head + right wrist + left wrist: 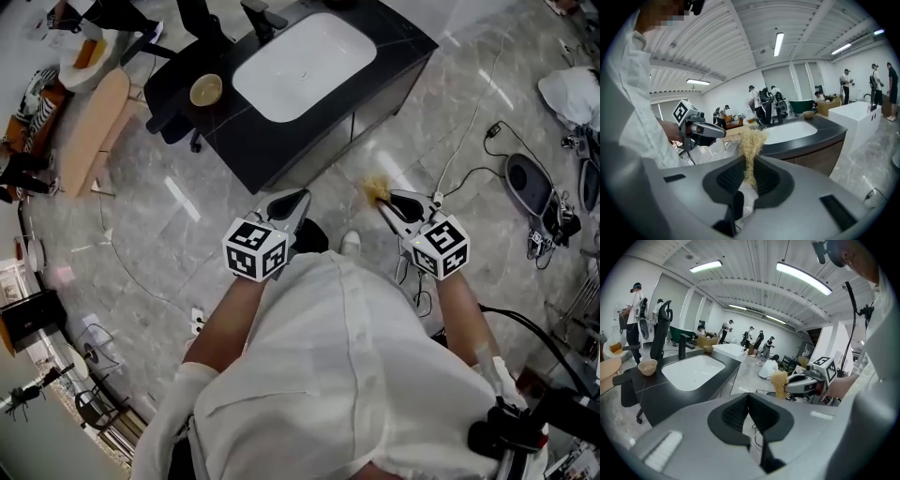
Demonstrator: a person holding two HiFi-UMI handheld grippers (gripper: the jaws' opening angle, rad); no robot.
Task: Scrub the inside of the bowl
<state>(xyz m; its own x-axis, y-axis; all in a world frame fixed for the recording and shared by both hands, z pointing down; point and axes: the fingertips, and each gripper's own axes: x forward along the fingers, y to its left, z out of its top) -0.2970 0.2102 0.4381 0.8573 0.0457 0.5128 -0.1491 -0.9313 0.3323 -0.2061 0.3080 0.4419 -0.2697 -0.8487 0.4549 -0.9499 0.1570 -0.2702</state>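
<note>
A small tan bowl (205, 90) stands on the black counter (375, 52), left of the white sink (305, 64); it also shows in the left gripper view (647, 366). My left gripper (292, 201) is held in front of me over the floor, away from the counter, jaws shut and empty (748, 398). My right gripper (384, 197) is shut on a yellow fibrous scrubber (376, 190), which sticks up between its pads (751, 143). Both grippers are well short of the bowl. The left gripper view shows the right gripper (787, 386) with the scrubber (778, 383).
A faucet (262, 19) stands behind the sink. A black office chair (173, 117) is by the counter's left end, with a wooden table (89, 117) beyond it. Cables (469, 169) and gear lie on the marble floor at right. Several people stand in the background.
</note>
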